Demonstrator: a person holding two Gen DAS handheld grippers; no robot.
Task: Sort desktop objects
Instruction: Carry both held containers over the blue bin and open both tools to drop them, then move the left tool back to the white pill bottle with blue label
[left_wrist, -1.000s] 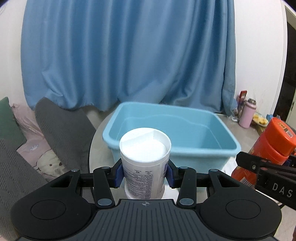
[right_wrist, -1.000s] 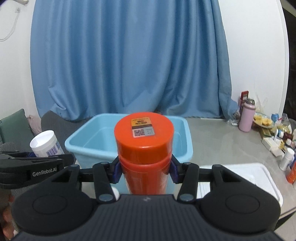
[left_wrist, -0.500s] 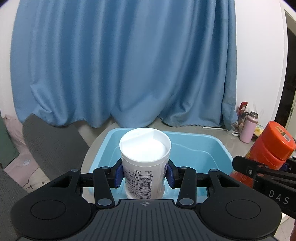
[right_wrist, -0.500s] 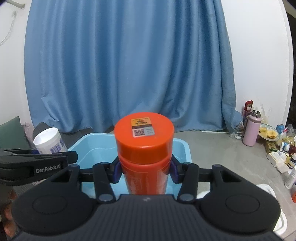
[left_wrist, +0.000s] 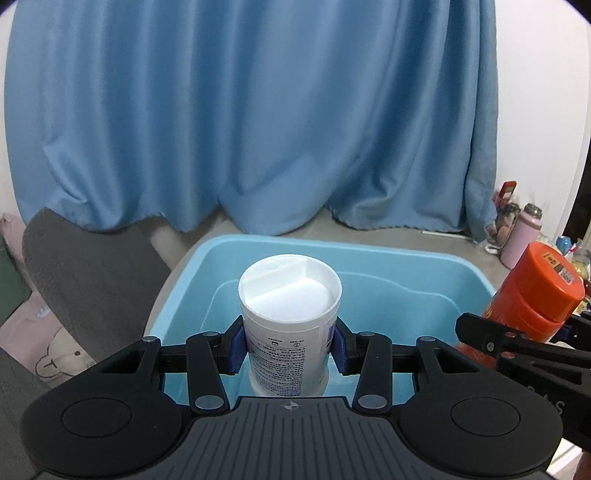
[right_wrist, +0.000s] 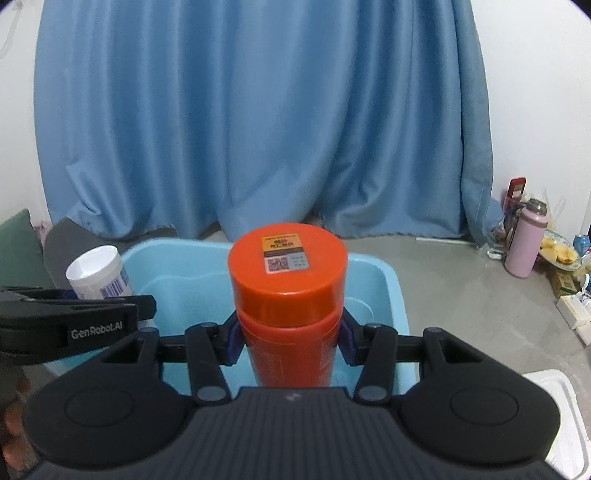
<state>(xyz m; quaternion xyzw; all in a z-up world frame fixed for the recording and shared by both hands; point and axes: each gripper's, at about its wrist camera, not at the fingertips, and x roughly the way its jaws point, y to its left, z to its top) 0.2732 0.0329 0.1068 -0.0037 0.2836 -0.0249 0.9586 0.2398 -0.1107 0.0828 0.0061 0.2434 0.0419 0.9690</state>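
Observation:
My left gripper (left_wrist: 289, 343) is shut on a white canister (left_wrist: 289, 325) with a printed label, held upright above the near part of a light blue plastic tub (left_wrist: 369, 254). My right gripper (right_wrist: 289, 341) is shut on an orange canister (right_wrist: 288, 295) with a sticker on its lid, held upright above the same tub (right_wrist: 391, 280). The orange canister (left_wrist: 532, 306) shows at the right of the left wrist view, the white canister (right_wrist: 98, 271) at the left of the right wrist view. The tub looks empty inside.
A blue curtain (left_wrist: 258, 129) hangs behind the tub. A pink bottle (right_wrist: 524, 240) and small clutter (right_wrist: 565, 280) sit at the far right on the grey surface. A white tray (right_wrist: 561, 413) lies at lower right. Grey cushions (left_wrist: 85, 273) lie to the left.
Both grippers have moved forward over the tub with their canisters, after rising; the tub now sits closer under them. Both grips are unchanged.

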